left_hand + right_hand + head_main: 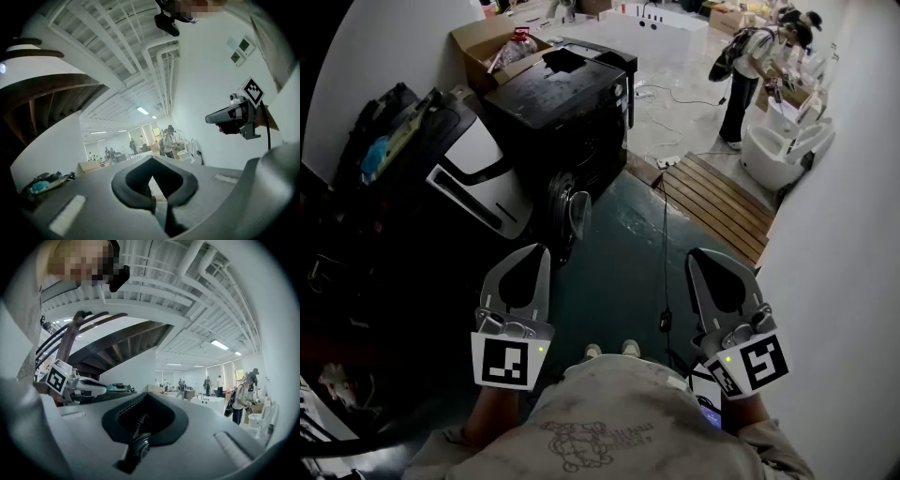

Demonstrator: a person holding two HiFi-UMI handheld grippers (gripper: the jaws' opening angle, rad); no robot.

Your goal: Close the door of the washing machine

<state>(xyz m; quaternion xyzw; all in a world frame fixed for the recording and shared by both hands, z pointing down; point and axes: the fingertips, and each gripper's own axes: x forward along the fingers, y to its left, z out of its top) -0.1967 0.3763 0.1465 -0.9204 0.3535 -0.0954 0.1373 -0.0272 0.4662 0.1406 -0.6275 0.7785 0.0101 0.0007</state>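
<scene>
The black washing machine (564, 105) stands ahead on the left of the dark green floor. Its round door (578, 214) hangs ajar on the front, swung out toward me. In the head view my left gripper (538, 251) is shut and empty, its tip just short of the door's lower edge. My right gripper (699, 255) is also shut and empty, well to the right of the door over the floor. The two gripper views look out across the hall: left gripper (152, 161), right gripper (145, 397). Neither shows the machine.
A white and black appliance (473, 173) leans left of the washer, with an open cardboard box (492, 47) behind it. A wooden pallet (717, 197) and a cable (666, 234) lie on the floor to the right. A person (750, 70) stands by white tubs (778, 150).
</scene>
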